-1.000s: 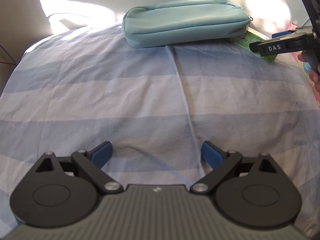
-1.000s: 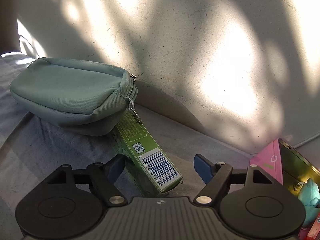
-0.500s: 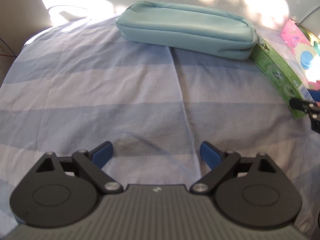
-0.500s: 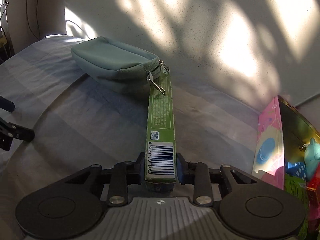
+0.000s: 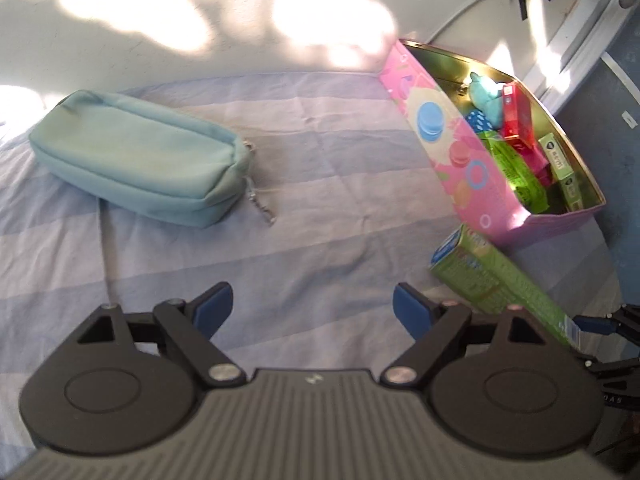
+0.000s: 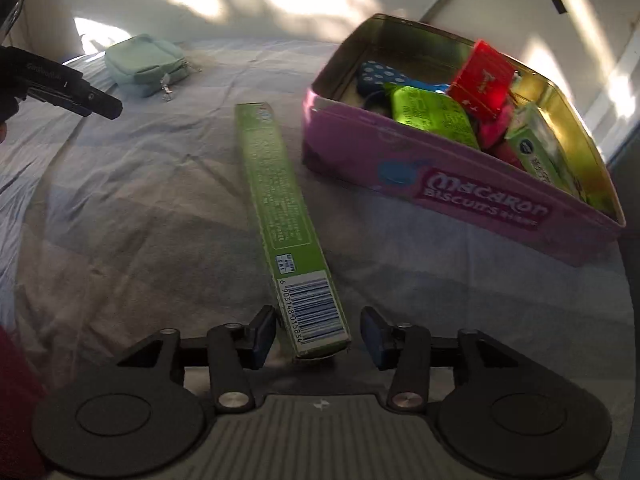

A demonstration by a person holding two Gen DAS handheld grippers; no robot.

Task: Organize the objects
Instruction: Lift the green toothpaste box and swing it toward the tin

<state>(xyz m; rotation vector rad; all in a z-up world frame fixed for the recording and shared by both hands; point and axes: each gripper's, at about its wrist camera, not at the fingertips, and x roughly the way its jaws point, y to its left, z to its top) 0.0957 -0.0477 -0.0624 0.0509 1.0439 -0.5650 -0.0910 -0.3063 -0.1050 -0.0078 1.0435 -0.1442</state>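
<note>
A long green box (image 6: 280,216) lies flat on the striped sheet, its barcode end between my right gripper's (image 6: 318,334) fingers. The jaws stand apart with gaps on both sides of the box. The box also shows in the left wrist view (image 5: 504,284), beside the pink biscuit tin (image 5: 472,168). The tin (image 6: 460,184) holds several small packs. A teal pouch (image 5: 136,160) lies at the far left; it is small and distant in the right wrist view (image 6: 146,65). My left gripper (image 5: 312,312) is open and empty above the sheet.
The bed's striped sheet (image 5: 320,220) spreads between pouch and tin. A pale wall (image 5: 240,12) stands behind. The bed edge and dark floor (image 5: 616,128) lie right of the tin. The left gripper's arm (image 6: 64,92) shows at the left of the right wrist view.
My right gripper carried the green box from beside the pouch to beside the tin, then opened off it. My left gripper swung right, so the tin came into its view.
</note>
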